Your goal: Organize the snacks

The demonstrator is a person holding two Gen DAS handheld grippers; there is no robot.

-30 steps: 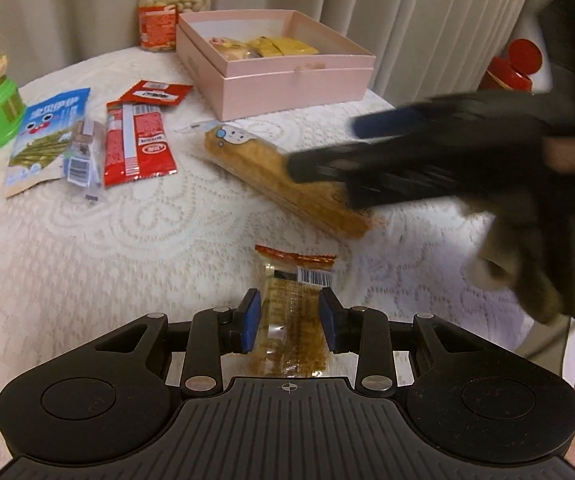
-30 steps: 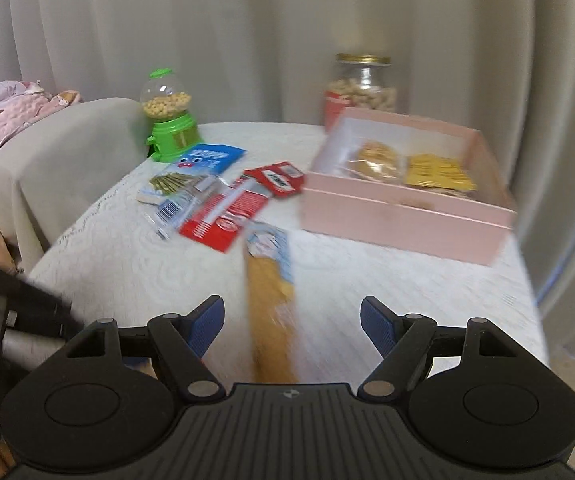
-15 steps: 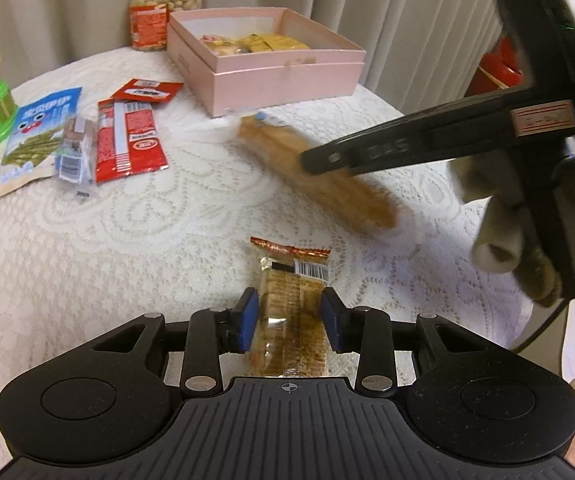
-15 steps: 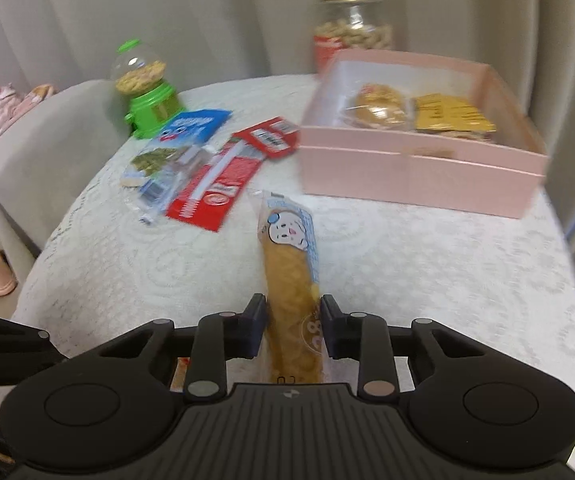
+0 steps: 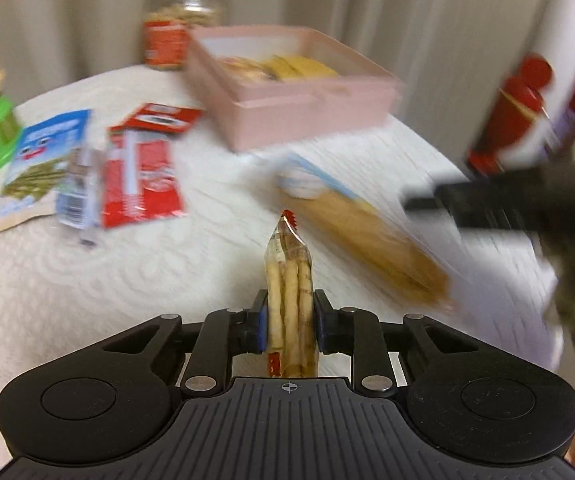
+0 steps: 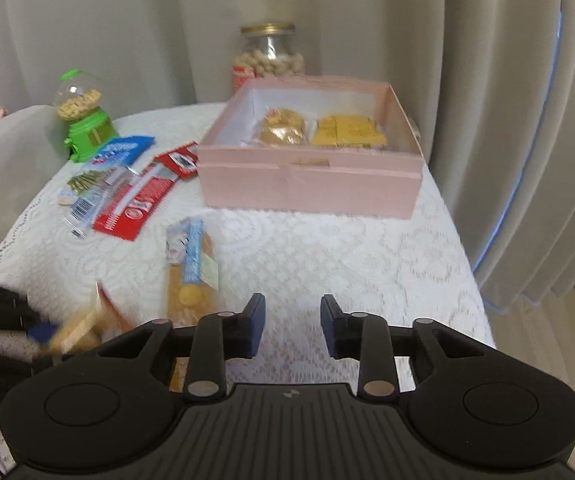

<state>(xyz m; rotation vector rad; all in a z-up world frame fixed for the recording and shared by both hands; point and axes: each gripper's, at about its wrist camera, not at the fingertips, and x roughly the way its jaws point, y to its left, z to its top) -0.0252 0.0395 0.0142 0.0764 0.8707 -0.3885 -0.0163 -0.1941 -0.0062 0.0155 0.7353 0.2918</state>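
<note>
My left gripper is closing, and its blue pads pinch a small clear packet of wafer rolls that stands on edge between them. A long biscuit packet with a blue-and-white end lies on the lace tablecloth to its right. In the right wrist view that long packet lies just left of my right gripper, whose jaws are opening with nothing between them. The pink box stands further back with two snacks inside. The left gripper's fingers show blurred at the left edge.
Red packets, a blue packet and a clear packet lie left of the box. A green candy dispenser and a peanut jar stand at the back. Curtains hang behind, and the table edge is at the right.
The left jaws have closed on the wafer packet, which now stands on edge. The right gripper gripped the long biscuit packet, then let go and shifted right.
</note>
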